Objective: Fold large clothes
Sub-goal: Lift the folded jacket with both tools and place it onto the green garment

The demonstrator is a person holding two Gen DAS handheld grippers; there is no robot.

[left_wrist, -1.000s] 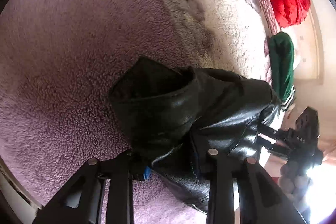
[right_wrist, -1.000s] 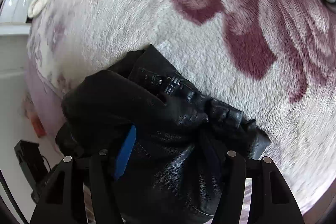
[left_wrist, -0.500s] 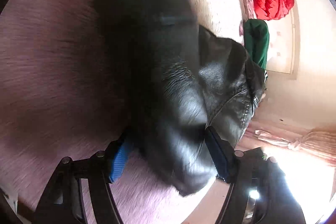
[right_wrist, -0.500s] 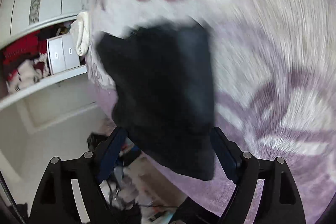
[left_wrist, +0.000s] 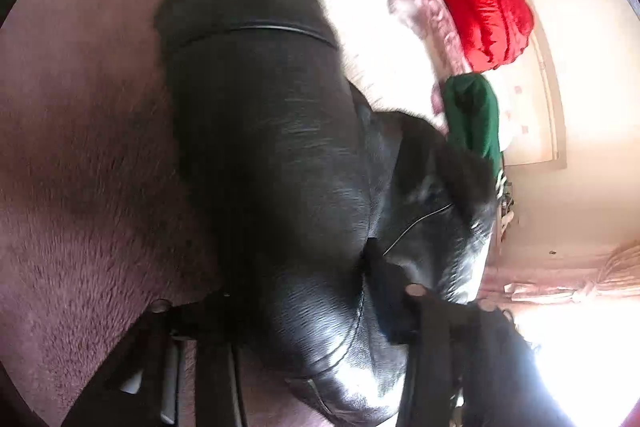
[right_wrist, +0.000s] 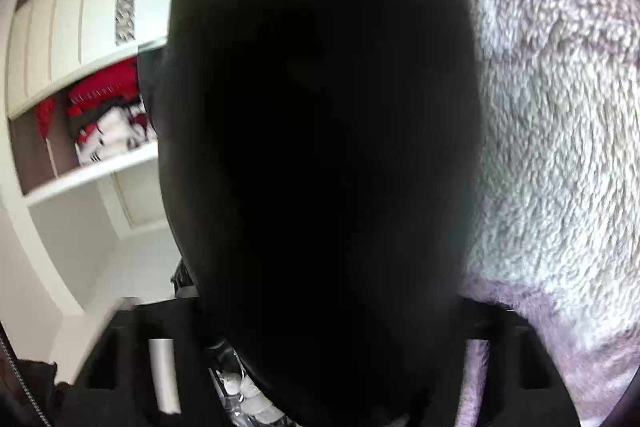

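A black leather jacket, folded into a thick bundle, runs from the bottom of the left wrist view up over the pink fleece blanket. My left gripper has the bundle's near end between its fingers; its jaws are closing and the dark fingers press into the leather. In the right wrist view the same jacket is a black mass that fills the middle. My right gripper has it between its fingers, jaws closing against its sides. The pads of both grippers are hidden by the leather.
A red puffy garment and a folded green garment lie at the far edge of the bed. A pink curtain hangs at the right. A white wardrobe shelf with red and white clothes stands left of the patterned fleece blanket.
Both grippers widened and came in again on the jacket. The bundle was lifted and swung round. The right view turned from the blanket toward the wardrobe, and the jacket now fills it.
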